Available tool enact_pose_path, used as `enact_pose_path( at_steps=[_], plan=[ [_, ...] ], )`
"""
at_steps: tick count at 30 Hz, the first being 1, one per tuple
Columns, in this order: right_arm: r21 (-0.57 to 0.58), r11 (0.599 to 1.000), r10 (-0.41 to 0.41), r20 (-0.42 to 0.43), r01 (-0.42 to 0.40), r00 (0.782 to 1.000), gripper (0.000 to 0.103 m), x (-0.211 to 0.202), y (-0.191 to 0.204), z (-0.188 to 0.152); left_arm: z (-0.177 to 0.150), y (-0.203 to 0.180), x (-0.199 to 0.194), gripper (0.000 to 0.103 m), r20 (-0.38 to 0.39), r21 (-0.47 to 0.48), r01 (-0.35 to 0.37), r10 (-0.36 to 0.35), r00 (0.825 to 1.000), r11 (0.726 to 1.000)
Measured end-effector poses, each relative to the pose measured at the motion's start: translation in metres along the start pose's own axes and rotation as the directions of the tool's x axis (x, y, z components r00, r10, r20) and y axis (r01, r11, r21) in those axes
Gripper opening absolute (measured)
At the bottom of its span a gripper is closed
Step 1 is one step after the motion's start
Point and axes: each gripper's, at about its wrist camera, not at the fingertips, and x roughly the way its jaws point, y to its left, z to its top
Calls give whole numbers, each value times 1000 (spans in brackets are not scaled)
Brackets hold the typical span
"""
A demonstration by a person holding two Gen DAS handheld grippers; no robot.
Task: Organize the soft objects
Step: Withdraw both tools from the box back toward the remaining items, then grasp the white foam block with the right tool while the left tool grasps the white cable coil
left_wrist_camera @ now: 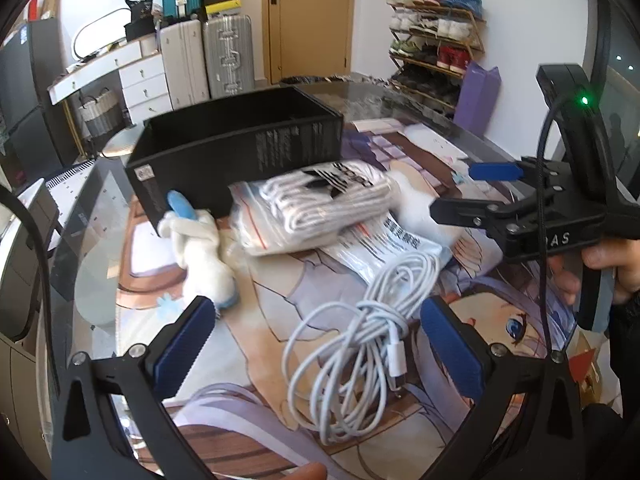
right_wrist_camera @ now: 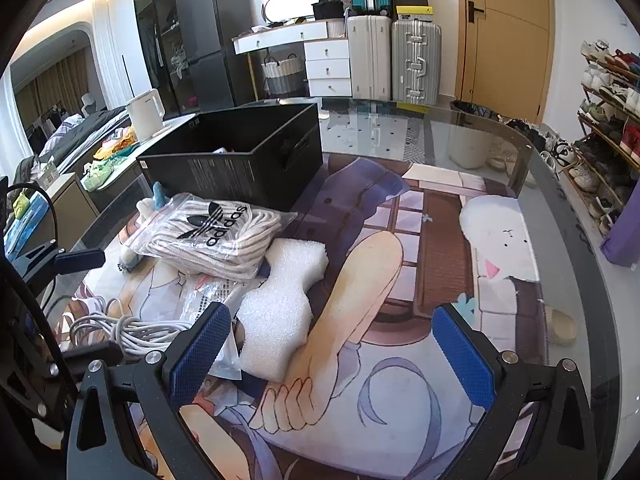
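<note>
My left gripper [left_wrist_camera: 318, 348] is open just above the mat, its blue pads on either side of a coiled white cable [left_wrist_camera: 360, 352]. Beyond the cable, a clear bag of white adidas socks [left_wrist_camera: 316, 204] rests partly on a flat plastic packet [left_wrist_camera: 392, 248]. A white plush toy [left_wrist_camera: 200, 248] with blue tips lies left of the bag, against an open black box [left_wrist_camera: 240, 148]. My right gripper [right_wrist_camera: 332, 356] is open and holds nothing. A white foam piece [right_wrist_camera: 280, 308] lies just ahead of its left pad, beside the bag [right_wrist_camera: 212, 236].
Everything sits on a glass table covered by an anime-print mat [right_wrist_camera: 400, 380]; the table's curved edge [right_wrist_camera: 560, 208] runs along the right. A white kettle [right_wrist_camera: 146, 114] stands behind the box. Suitcases [right_wrist_camera: 414, 60], drawers and a shoe rack [right_wrist_camera: 612, 120] line the walls.
</note>
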Motion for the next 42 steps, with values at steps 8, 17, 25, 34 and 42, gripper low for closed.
enact_pose_path(
  at_steps=[8,17,25,34,42],
  plan=[
    [-2,1000,-2,-38,2,999,102,14,3,4,-4,1,9,103,-38,3,-8,8,999,1000],
    [-2,1000,-7,-55,7,998,102,22,3,6,-7,5,13,103,-63,-4,-12,12,998,1000],
    [11,1000,-14,-75,15,997,102,27,-1,6,-5,16,15,102,-70,-34,3,-6,998,999],
    [-20,999,-29,-108,27,994,102,37,5,7,-7,21,12,87,-69,-37,11,-14,998,999],
    [-33,999,-14,-117,10,993,94,37,10,7,-6,19,10,68,-67,-34,38,-40,997,999]
  ],
)
